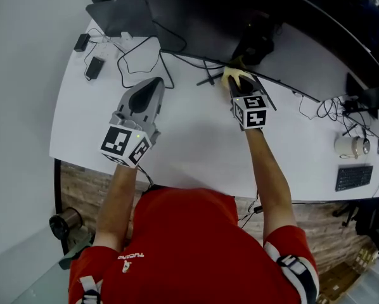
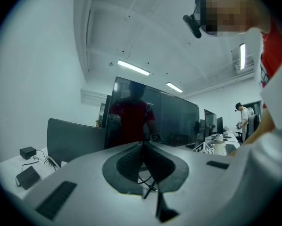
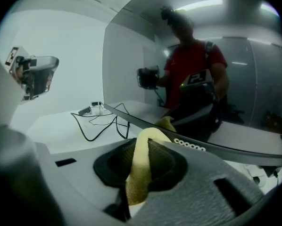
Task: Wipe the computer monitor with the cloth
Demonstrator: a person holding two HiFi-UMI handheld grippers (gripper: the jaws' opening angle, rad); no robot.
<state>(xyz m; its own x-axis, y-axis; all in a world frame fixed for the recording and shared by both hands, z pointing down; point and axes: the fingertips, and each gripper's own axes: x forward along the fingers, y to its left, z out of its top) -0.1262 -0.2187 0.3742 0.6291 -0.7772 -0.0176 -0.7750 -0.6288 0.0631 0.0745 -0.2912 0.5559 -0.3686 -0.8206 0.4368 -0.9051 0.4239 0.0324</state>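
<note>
A wide dark curved monitor [image 1: 202, 18] stands at the back of the white desk [image 1: 196, 138]. My right gripper [image 1: 235, 82] is shut on a pale yellow cloth [image 1: 239, 76] and holds it just below the screen's lower edge, near the stand. In the right gripper view the cloth [image 3: 140, 173] runs up between the jaws, and its top lies close to the monitor's bottom bezel [image 3: 197, 147]. My left gripper [image 1: 155, 82] hovers over the desk to the left, shut with nothing in it. It faces the monitor [image 2: 155, 117] from some way off.
Black cables [image 1: 139, 59] and two small power bricks [image 1: 93, 67] lie at the desk's back left, beside a dark panel [image 1: 116, 11]. More cables, a white mug [image 1: 349, 146] and a keyboard [image 1: 353, 177] sit at the right. The desk's front edge is close to the person's body.
</note>
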